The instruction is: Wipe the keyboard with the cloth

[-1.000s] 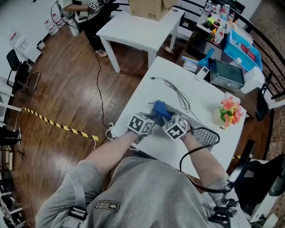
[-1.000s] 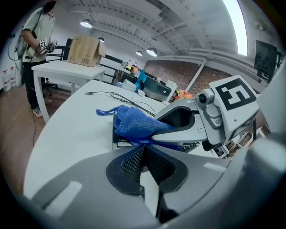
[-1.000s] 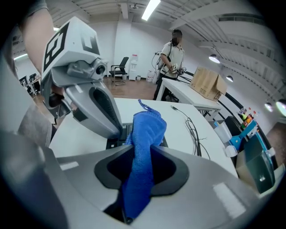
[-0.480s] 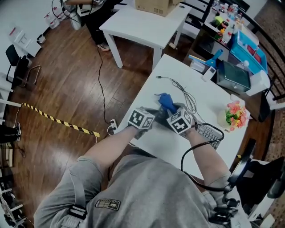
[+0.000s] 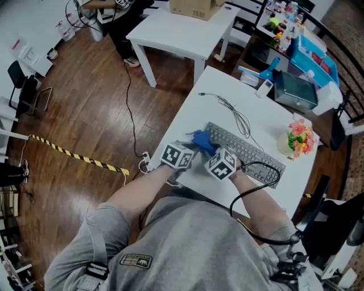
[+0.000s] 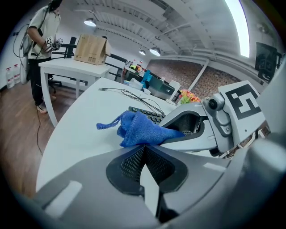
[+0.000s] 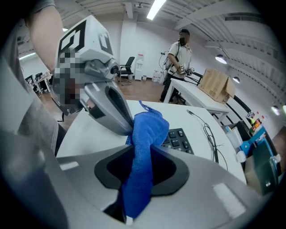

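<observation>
The floor (image 5: 85, 113) was dark, glossy wood; yellow-black tape (image 5: 79, 162) ran across it at the left, and a black cable (image 5: 128, 96) trailed over it; a black chair (image 5: 20, 85) stood near the left wall; the near table (image 5: 267, 116) was white, and so was the far table (image 5: 176, 31), which bore a cardboard box (image 5: 196, 7); a person (image 7: 178, 49) stood beside it; cluttered shelves (image 5: 281, 20) lined the right; a strip light (image 7: 155, 8) shone from the pale ceiling (image 6: 147, 22).
</observation>
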